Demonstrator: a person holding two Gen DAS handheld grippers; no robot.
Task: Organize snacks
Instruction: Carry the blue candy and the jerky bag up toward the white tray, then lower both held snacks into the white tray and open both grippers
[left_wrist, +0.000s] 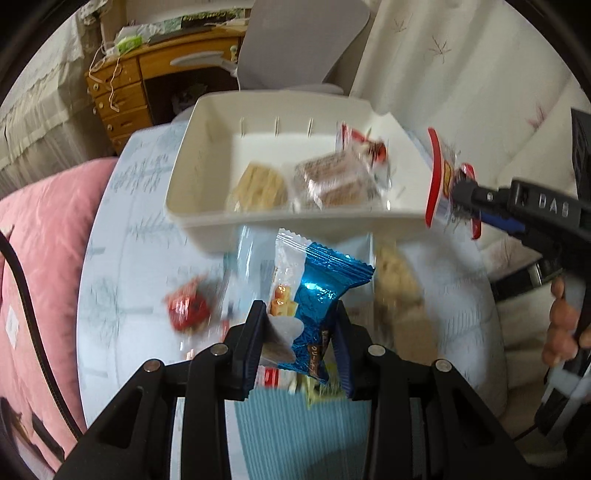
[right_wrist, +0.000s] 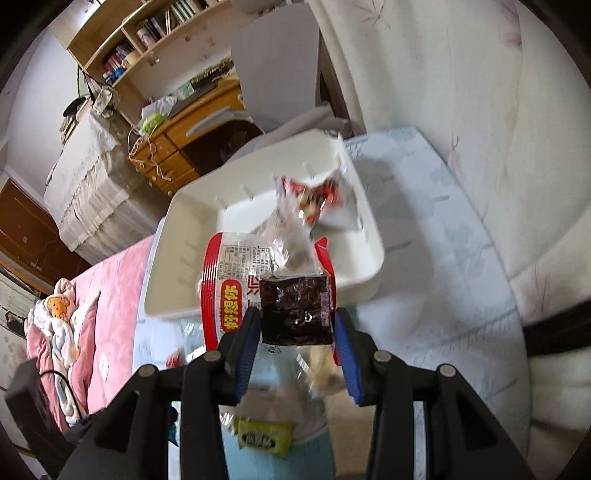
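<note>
Both grippers carry snacks: our left gripper (left_wrist: 299, 328) clamps a blue foil packet (left_wrist: 321, 291), our right gripper (right_wrist: 295, 328) a red-and-clear bag (right_wrist: 236, 280). Ahead, the white plastic bin (left_wrist: 195, 214) holds three; a few wait below.

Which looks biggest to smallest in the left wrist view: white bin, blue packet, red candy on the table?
1. white bin, clearly largest.
2. blue packet, held close to the camera in the left fingers, so it may look oversized.
3. red candy, smallest, though blurred.

White letters "DAB" are showing on the right gripper (left_wrist: 466, 192) body. Yellow characters "好想你" are standing on the red-edged snack packet (right_wrist: 236, 295); its finer print is staying illegible.
</note>
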